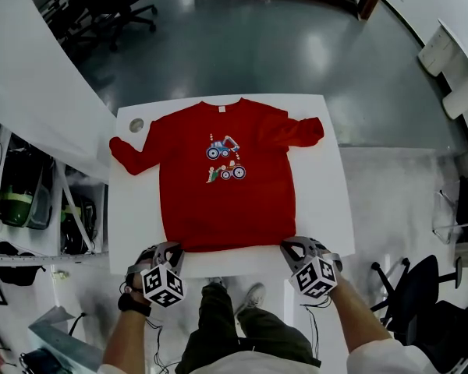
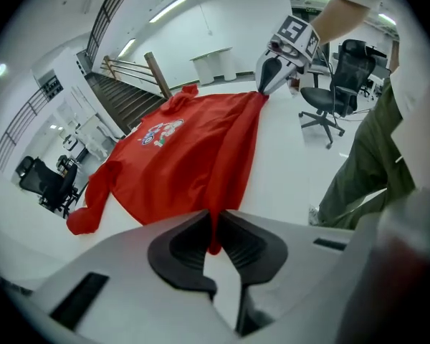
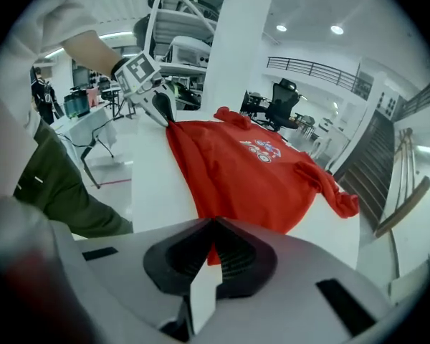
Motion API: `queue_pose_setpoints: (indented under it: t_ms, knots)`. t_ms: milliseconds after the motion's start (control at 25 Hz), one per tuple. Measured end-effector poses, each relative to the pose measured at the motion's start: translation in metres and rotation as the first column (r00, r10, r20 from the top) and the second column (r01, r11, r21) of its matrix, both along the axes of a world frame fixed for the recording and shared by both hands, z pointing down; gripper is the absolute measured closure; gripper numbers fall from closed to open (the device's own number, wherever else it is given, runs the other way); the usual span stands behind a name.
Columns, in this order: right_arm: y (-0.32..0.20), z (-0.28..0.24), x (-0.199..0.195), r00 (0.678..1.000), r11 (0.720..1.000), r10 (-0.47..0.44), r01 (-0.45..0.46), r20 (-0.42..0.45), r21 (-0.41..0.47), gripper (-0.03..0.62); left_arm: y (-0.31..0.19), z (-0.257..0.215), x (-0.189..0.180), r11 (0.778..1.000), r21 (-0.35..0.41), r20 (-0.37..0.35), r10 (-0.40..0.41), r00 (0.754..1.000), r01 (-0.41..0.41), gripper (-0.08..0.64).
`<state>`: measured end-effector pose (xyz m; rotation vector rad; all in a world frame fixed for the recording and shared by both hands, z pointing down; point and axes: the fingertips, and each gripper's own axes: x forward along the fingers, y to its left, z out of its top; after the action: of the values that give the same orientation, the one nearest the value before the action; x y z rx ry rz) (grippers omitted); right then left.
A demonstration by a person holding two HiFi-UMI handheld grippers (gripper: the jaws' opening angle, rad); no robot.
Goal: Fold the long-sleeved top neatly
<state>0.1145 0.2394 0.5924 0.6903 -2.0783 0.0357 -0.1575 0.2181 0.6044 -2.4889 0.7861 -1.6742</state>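
Red long-sleeved top (image 1: pixel 222 178) lies flat, front up, on the white worktop (image 1: pixel 132 209), neck away from the person, both sleeves spread out to the sides, hem at the near edge. Left tongs (image 1: pixel 170 249) sit at the hem's left corner and right tongs (image 1: pixel 291 248) at the right corner, likely so the bottom can be lifted evenly and carried toward the collar for a first fold. Left gripper view shows its tongs (image 2: pixel 215 239) pressed together on a thin pinch of red fabric; right gripper view shows the same for its tongs (image 3: pixel 211 244), red cloth caught between the dark pads. Head view cannot confirm either grip, since the marker cubes cover the tips, but it alone shows the whole layout, the vehicle print (image 1: pixel 225 159) and a small round thing (image 1: pixel 136 125) near the far left corner, too small to identify. Each gripper view also catches the other tongs on the opposite corner, cloth slightly tented there. Fold looks unstarted.
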Motion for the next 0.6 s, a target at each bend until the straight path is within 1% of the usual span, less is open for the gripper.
queue_pose_setpoints:
  t_ms: [160,240,440,600]
  knots:
    - [0.007,-0.016,0.003,0.999,0.999,0.03,-0.031,0.045,0.008,0.574,0.007,-0.014,-0.001,1.0,0.018,-0.032,0.005,0.999,-0.004,0.517]
    - [0.01,-0.02,0.006,0.998,0.999,0.036,-0.037,0.05,0.006,0.574,0.011,-0.018,-0.003,1.0,0.025,-0.041,0.02,0.999,-0.019,0.517]
    - [0.019,-0.004,0.01,1.0,0.999,0.011,-0.011,-0.002,-0.036,0.574,0.023,-0.001,-0.009,0.997,-0.016,0.011,0.075,0.997,-0.074,0.517]
    - [0.02,0.006,0.011,1.0,0.998,0.011,-0.012,-0.018,-0.065,0.574,0.024,0.007,-0.008,0.996,-0.042,0.017,0.073,0.997,-0.072,0.515]
